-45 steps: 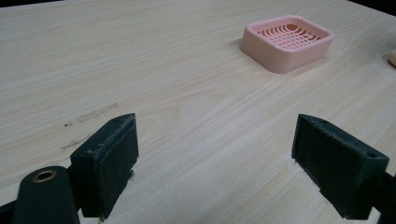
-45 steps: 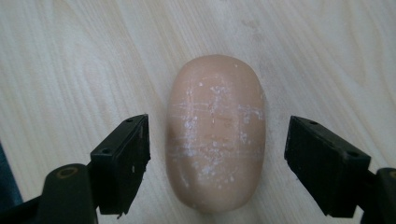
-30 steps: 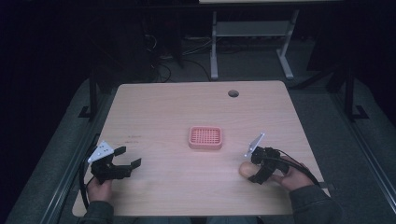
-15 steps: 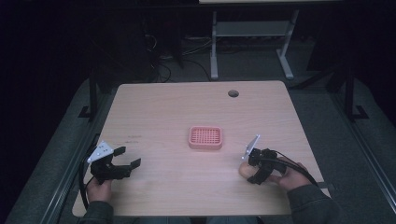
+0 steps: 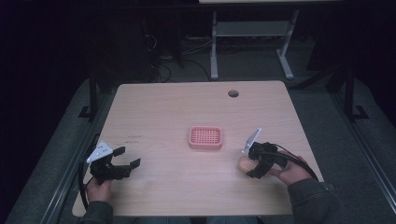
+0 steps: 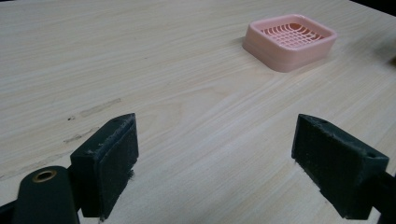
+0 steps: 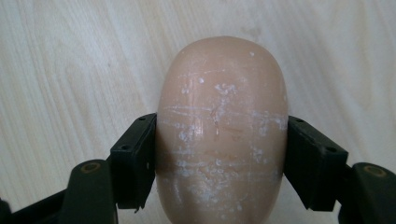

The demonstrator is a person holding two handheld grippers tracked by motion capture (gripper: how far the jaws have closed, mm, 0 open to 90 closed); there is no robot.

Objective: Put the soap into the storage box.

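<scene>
Pale wood-grain table [image 5: 163,112], salmon-pink tray [image 5: 205,137] with a grid-patterned floor at its middle, tan egg-shaped object [image 7: 222,126] streaked with white scuffs right of the tray, black gripper pads [image 7: 135,158]

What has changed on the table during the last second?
The right gripper shifted slightly left and toward the person, jaws closed on the soap bar. The left gripper stayed open in place, and the pink dish did not move.

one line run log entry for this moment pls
right gripper: shut on soap bar | left gripper: open, empty | pink soap dish: mid-table, empty
</scene>
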